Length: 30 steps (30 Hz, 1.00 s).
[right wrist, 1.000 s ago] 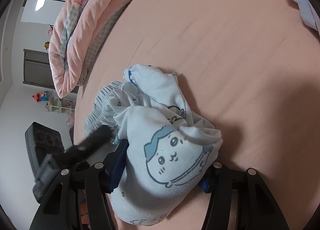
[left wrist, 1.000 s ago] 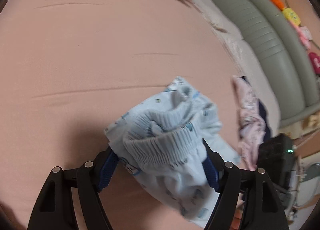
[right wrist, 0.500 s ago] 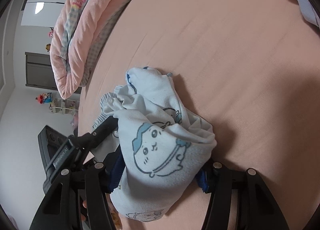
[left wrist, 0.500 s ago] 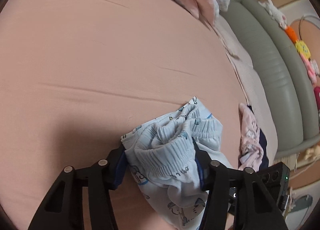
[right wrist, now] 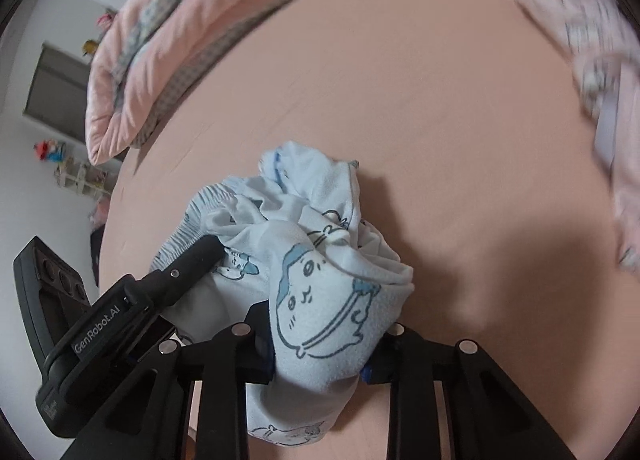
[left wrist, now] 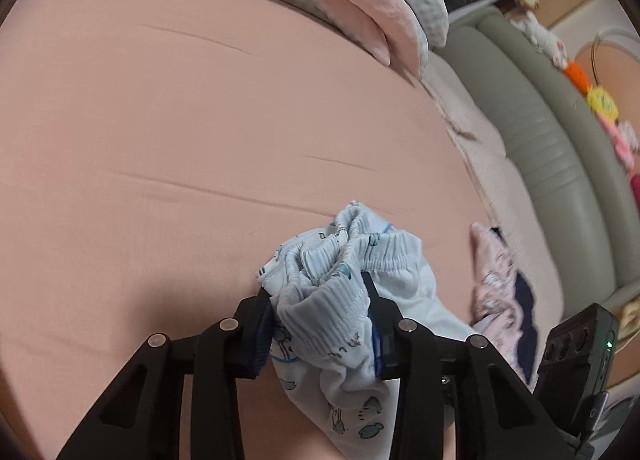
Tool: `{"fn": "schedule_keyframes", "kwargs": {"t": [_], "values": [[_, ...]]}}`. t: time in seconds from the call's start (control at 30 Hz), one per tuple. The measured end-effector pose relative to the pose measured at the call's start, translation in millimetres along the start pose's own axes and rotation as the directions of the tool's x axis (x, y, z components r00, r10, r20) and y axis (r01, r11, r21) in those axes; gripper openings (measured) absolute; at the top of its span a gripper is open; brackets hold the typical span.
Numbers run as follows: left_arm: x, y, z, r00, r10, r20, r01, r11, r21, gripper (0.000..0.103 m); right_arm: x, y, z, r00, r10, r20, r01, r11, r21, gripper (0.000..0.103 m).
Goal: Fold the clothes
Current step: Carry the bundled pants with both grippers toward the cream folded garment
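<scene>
A crumpled pair of light blue child's pants [left wrist: 352, 292] with cartoon prints sits bunched at the near edge of a pink bedsheet [left wrist: 180, 132]. My left gripper [left wrist: 320, 300] is closing on the ribbed elastic waistband, which is squeezed between its pads. In the right wrist view, my right gripper [right wrist: 320, 340] is closing on another fold of the pants [right wrist: 328, 292], the one with a large cartoon face. The left gripper [right wrist: 192, 260] reaches into the cloth from the lower left there. Both bunches are lifted a little off the sheet.
A folded pink quilt [left wrist: 352, 0] lies along the far side of the bed. Pink and dark garments [left wrist: 496, 288] lie to the right by a grey-green padded headboard [left wrist: 540, 132]. More pink clothes [right wrist: 600, 60], blurred, sit at the right of the right wrist view.
Both grippers' jaws have narrowed onto the pants and pinched the cloth tighter. Both hands have risen and tilted, drawing the bunched fabric up, and more of the quilt shows.
</scene>
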<state>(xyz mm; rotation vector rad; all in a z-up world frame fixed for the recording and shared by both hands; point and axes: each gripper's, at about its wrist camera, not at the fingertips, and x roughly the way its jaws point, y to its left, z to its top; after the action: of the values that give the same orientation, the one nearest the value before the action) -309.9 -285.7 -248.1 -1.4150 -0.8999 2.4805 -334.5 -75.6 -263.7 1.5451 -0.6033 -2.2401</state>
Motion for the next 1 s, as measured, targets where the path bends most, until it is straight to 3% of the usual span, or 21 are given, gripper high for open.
{"fn": "schedule_keyframes", "kwargs": {"t": [0.27, 0.6, 0.87, 1.0], "values": [[-42, -19, -19, 0.994, -0.094, 0.060, 0.098, 0.993, -0.071, 0.034, -55, 32, 3, 0.997, -0.023, 0.077, 0.035, 0.986, -0.160, 0.027], [-109, -73, -41, 0.979, -0.105, 0.173, 0.106, 0.994, 0.006, 0.034, -132, 52, -11, 0.988, 0.009, 0.156, 0.032, 0.964, -0.262, 0.027], [-160, -113, -54, 0.950, -0.104, 0.294, 0.100, 0.995, 0.031, 0.034, -193, 74, -28, 0.975, 0.084, 0.204, -0.005, 0.934, -0.357, 0.027], [-194, -119, -64, 0.923, -0.112, 0.369, 0.119, 0.993, 0.003, 0.034, -221, 93, -39, 0.966, 0.127, 0.224, -0.022, 0.908, -0.419, 0.027]]}}
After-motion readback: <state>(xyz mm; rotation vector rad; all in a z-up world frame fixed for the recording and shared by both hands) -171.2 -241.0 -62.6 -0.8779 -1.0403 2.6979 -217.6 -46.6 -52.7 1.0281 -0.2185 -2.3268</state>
